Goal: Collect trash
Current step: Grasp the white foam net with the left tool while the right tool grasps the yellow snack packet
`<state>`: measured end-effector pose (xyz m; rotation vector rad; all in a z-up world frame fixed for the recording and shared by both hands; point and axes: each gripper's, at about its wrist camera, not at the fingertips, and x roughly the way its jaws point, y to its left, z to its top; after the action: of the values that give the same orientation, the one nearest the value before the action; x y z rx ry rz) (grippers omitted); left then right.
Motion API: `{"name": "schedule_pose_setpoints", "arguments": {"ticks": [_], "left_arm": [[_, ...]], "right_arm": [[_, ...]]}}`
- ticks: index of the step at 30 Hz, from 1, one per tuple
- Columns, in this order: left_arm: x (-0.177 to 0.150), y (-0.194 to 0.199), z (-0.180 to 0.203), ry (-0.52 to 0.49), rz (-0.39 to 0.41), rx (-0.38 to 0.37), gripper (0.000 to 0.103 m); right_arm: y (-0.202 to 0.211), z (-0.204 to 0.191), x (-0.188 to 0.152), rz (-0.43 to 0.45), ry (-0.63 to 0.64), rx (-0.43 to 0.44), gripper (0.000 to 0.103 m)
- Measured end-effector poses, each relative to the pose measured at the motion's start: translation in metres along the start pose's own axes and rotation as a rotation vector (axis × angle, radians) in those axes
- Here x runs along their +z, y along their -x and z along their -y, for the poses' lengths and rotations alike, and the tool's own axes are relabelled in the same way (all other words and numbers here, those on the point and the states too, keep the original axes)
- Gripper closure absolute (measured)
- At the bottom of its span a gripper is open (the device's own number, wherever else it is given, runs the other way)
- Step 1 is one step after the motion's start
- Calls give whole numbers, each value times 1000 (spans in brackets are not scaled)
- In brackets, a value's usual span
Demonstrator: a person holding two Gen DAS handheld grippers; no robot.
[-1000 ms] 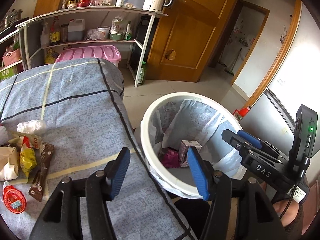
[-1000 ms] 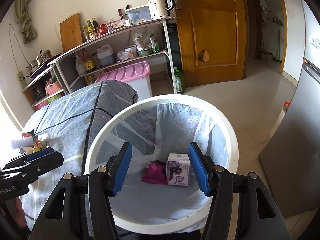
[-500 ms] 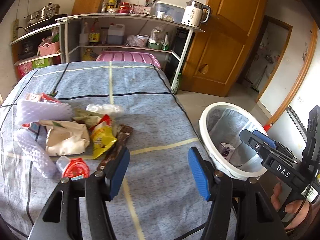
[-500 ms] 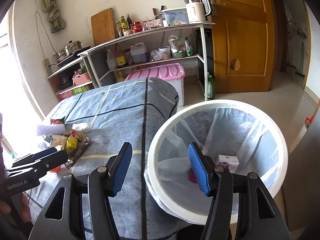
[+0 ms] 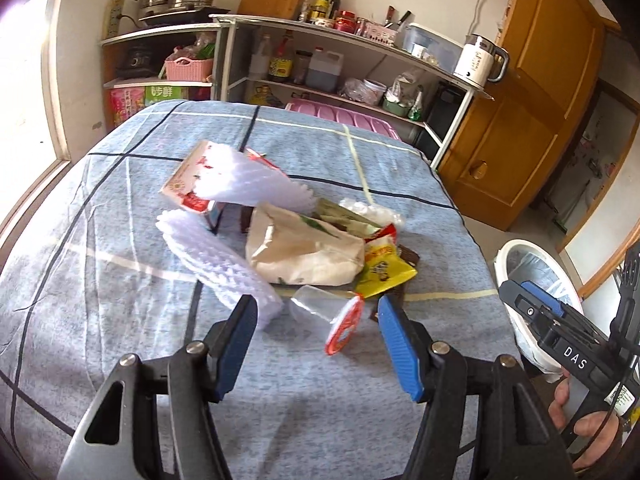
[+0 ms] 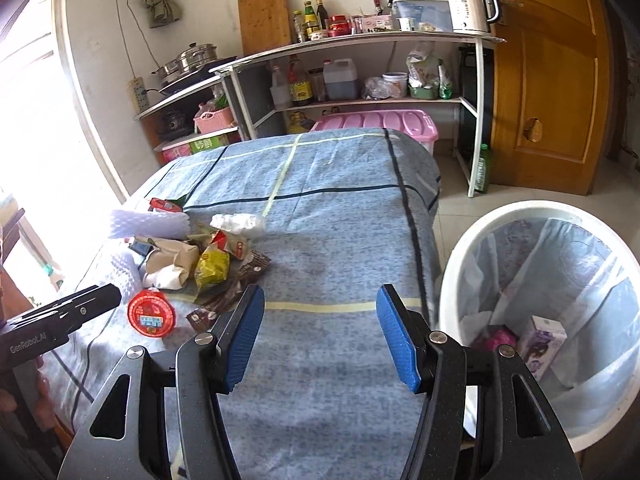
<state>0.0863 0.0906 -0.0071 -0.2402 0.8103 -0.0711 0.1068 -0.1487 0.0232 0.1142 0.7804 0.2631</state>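
Note:
A pile of trash lies on the blue checked table: a clear cup with a red lid, a yellow snack packet, a beige paper bag, white foam netting and a red-and-white carton. My left gripper is open and empty, just short of the cup. My right gripper is open and empty over the table, right of the pile. The red lid and yellow packet show there too. The white bin with a liner stands at the right, holding a purple carton.
Metal shelves with bottles, a kettle and pots stand behind the table, with a pink storage box below. A wooden door is at the back right. The bin stands on the floor past the table's right edge.
Both grippers swung left from the bin toward the table. The left one has come close to the trash pile, with the cup now just ahead of its fingers. Both stay open.

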Motion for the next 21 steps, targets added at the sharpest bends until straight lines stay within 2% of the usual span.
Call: {"name": "schedule_pose_setpoints", "arguments": {"ticks": [9, 17, 21], "left_arm": [[4, -13, -50, 94, -21, 59, 37], [13, -31, -64, 137, -46, 35, 37], [17, -44, -73, 196, -73, 14, 37]], "right_arm": [[-34, -41, 14, -48, 61, 104, 44], [-61, -62, 22, -79, 88, 131, 44], [-74, -66, 25, -101, 88, 143, 46]]}}
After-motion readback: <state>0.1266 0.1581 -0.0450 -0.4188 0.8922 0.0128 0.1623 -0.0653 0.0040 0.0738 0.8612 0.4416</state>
